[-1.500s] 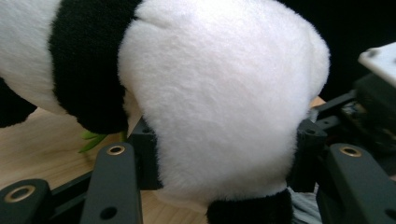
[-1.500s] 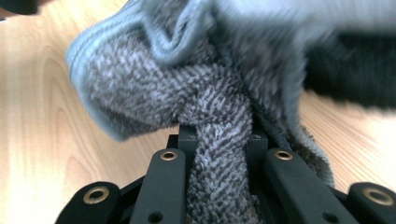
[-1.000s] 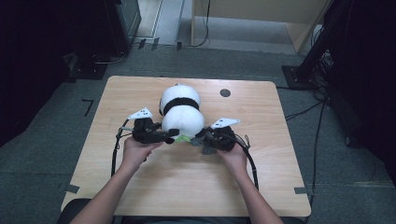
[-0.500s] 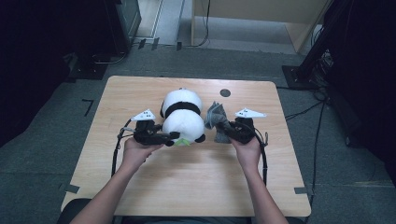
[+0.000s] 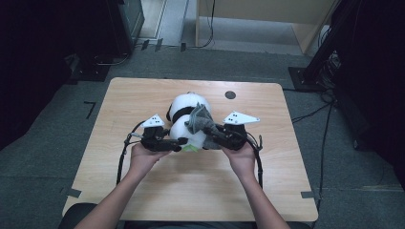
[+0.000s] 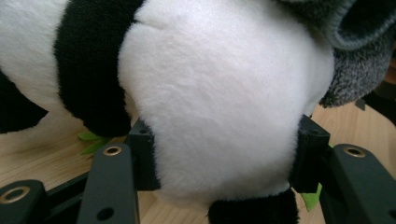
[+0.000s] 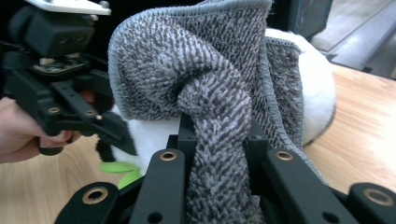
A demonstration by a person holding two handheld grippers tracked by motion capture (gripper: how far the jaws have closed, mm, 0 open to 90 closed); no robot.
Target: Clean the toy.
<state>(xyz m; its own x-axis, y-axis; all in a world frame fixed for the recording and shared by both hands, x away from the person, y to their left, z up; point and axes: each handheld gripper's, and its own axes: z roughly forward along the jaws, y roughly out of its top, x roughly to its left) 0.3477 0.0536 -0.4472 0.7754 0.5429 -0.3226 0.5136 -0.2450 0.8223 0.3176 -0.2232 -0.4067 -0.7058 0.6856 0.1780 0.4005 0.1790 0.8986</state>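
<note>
A black-and-white plush panda (image 5: 184,117) lies mid-table with a green leaf (image 5: 191,148) at its near end. My left gripper (image 5: 179,142) is shut on the panda's white body (image 6: 219,102); both pads (image 6: 144,154) press into the fur. My right gripper (image 5: 206,128) is shut on a bunched grey cloth (image 5: 197,119), held just above the panda's right side. In the right gripper view the grey cloth (image 7: 210,93) rises between the jaws, with the panda (image 7: 313,88) behind it and the left gripper (image 7: 107,126) at left.
The wooden table (image 5: 143,95) has a dark round hole (image 5: 230,94) near its far edge. Cables trail from both grippers across the near tabletop. Grey floor, dark equipment and a cabinet surround the table.
My right gripper has risen from the tabletop with the grey cloth and carried it left, over the panda's side. The left gripper has stayed put on the panda.
</note>
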